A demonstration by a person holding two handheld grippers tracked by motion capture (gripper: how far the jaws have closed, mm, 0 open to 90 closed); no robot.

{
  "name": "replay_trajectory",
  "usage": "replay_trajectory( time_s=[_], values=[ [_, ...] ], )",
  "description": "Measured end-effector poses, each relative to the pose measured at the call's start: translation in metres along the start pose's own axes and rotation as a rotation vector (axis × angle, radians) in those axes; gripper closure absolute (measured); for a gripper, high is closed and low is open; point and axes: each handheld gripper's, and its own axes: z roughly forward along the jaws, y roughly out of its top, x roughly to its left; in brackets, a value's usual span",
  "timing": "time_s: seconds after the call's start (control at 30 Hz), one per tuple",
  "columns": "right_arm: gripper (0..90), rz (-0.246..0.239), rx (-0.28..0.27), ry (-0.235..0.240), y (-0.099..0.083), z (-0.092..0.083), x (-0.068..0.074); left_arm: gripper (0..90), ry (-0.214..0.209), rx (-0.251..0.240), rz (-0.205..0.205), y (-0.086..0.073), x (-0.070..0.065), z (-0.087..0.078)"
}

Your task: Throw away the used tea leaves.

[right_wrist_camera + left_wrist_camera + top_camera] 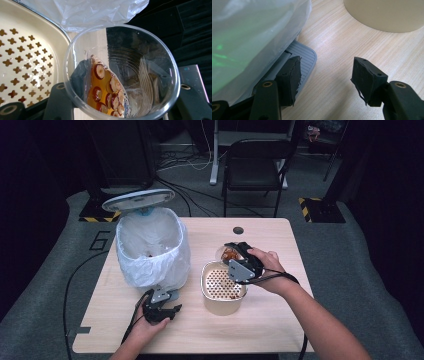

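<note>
Two grippers in service. My right gripper (pixel 239 259), centre-right of the high view, is clamped around a clear plastic cup (pixel 121 72) — tilted, with amber liquid and sliced red dates pooled against its lower wall. The cup sits just beside the upper right rim of the cream perforated strainer basin (pixel 222 287). My left gripper (pixel 325 78), lower left of centre, grasps nothing; its pads stand apart over bare wood, one above the grey pedal (pixel 304 61) of the bag-lined white bin (pixel 150 245).
</note>
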Motion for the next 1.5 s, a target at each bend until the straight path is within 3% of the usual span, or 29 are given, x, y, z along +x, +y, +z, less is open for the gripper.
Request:
replay_trajectory(
  time_s=[0.1, 0.17, 0.23, 0.27, 0.37, 0.4, 0.43, 0.5, 0.53, 0.57, 0.6, 0.63, 0.67, 0.73, 0.77, 0.8, 0.87, 0.9, 0.93, 1.0, 1.03, 1.1, 1.13, 1.2, 1.23, 1.27, 1.43, 1.47, 1.5],
  values=[
    [43.8, -0.043, 0.011, -0.027, 0.001, -0.001, 0.004, 40.2, -0.001, -0.001, -0.006, 0.000, 0.000, 0.000],
    [43.8, -0.099, 0.023, -0.034, 0.003, -0.001, 0.008, 40.2, 0.000, -0.004, -0.005, 0.000, 0.000, 0.000],
    [43.9, -0.112, 0.029, -0.036, 0.004, -0.001, 0.010, 40.2, 0.001, 0.000, 0.000, 0.000, 0.000, 0.000],
    [43.9, -0.184, 0.047, -0.053, 0.006, 0.000, 0.014, 40.2, 0.001, -0.001, -0.001, 0.000, 0.000, 0.000],
    [43.9, -0.294, 0.069, -0.072, 0.008, 0.001, 0.021, 40.2, -0.002, -0.004, -0.007, 0.000, 0.000, 0.000],
    [43.9, -0.294, 0.069, -0.072, 0.008, 0.001, 0.021, 40.2, -0.002, -0.004, -0.007, 0.000, 0.000, 0.000],
    [44.0, -0.363, 0.071, -0.088, 0.011, 0.002, 0.025, 40.2, -0.002, -0.005, -0.008, 0.000, 0.000, 0.000],
    [43.9, -0.419, 0.083, -0.109, 0.012, 0.003, 0.028, 40.2, -0.002, -0.005, -0.007, 0.000, 0.000, 0.000],
    [43.9, -0.419, 0.083, -0.109, 0.012, 0.003, 0.028, 40.2, -0.002, -0.005, -0.007, 0.000, 0.000, 0.000],
    [44.0, -0.466, 0.095, -0.130, 0.012, 0.004, 0.031, 40.2, -0.002, -0.005, -0.007, 0.000, 0.000, 0.000],
    [44.0, -0.466, 0.095, -0.130, 0.012, 0.004, 0.031, 40.2, -0.002, -0.005, -0.007, 0.000, 0.000, 0.000],
    [43.9, -0.517, 0.100, -0.154, 0.013, 0.005, 0.032, 40.1, 0.000, 0.000, 0.003, 0.000, 0.000, 0.000],
    [44.0, -0.532, 0.106, -0.150, 0.013, 0.005, 0.032, 40.2, 0.000, 0.000, 0.005, 0.000, 0.000, 0.000],
    [43.9, -0.606, 0.122, -0.202, 0.012, 0.005, 0.035, 40.2, -0.002, -0.004, -0.007, 0.000, 0.000, 0.000],
    [43.9, -0.606, 0.122, -0.202, 0.012, 0.005, 0.035, 40.2, -0.002, -0.004, -0.007, 0.000, 0.000, 0.000],
    [43.9, -0.679, 0.123, -0.230, 0.011, 0.005, 0.036, 40.2, -0.003, -0.004, -0.008, 0.000, 0.000, 0.000],
    [43.9, -0.730, 0.128, -0.264, 0.010, 0.005, 0.039, 40.2, -0.002, -0.005, -0.007, 0.000, 0.000, 0.000],
    [43.9, -0.746, 0.131, -0.272, 0.009, 0.004, 0.041, 40.2, -0.002, -0.004, -0.008, 0.000, 0.000, 0.000],
    [43.9, -0.798, 0.149, -0.246, 0.009, 0.004, 0.042, 40.2, -0.002, -0.004, -0.008, 0.000, 0.000, 0.000],
    [43.8, -0.802, 0.123, -0.289, 0.008, 0.005, 0.045, 40.2, -0.002, -0.004, -0.003, 0.000, 0.000, 0.000],
    [43.8, -0.833, 0.140, -0.239, 0.008, 0.004, 0.046, 40.2, -0.002, -0.004, -0.003, 0.000, 0.000, 0.000],
    [43.8, -0.871, 0.133, -0.263, 0.009, 0.004, 0.048, 40.2, 0.000, 0.000, 0.003, 0.000, 0.000, 0.000],
    [43.9, -0.869, 0.137, -0.244, 0.009, 0.004, 0.049, 40.2, 0.000, 0.000, 0.003, 0.000, 0.000, 0.000],
    [44.0, -0.869, 0.138, -0.253, 0.008, 0.004, 0.050, 40.2, 0.000, 0.000, 0.002, 0.000, 0.000, 0.000],
    [44.0, -0.794, 0.140, -0.265, 0.007, 0.004, 0.052, 40.2, 0.000, 0.000, 0.002, 0.000, 0.000, 0.000],
    [44.0, -0.860, 0.134, -0.246, 0.011, 0.003, 0.046, 40.1, -0.001, -0.003, 0.002, 0.000, 0.000, 0.000],
    [44.1, -0.898, 0.137, -0.240, 0.015, 0.004, 0.042, 40.2, -0.001, -0.003, 0.002, 0.000, 0.000, 0.000],
    [44.1, -0.878, 0.127, -0.268, 0.016, 0.005, 0.045, 40.2, -0.001, -0.004, 0.002, 0.000, 0.000, 0.000],
    [44.0, -0.903, 0.129, -0.275, 0.016, 0.005, 0.046, 40.2, -0.002, -0.004, 0.002, 0.000, 0.000, 0.000]
  ],
)
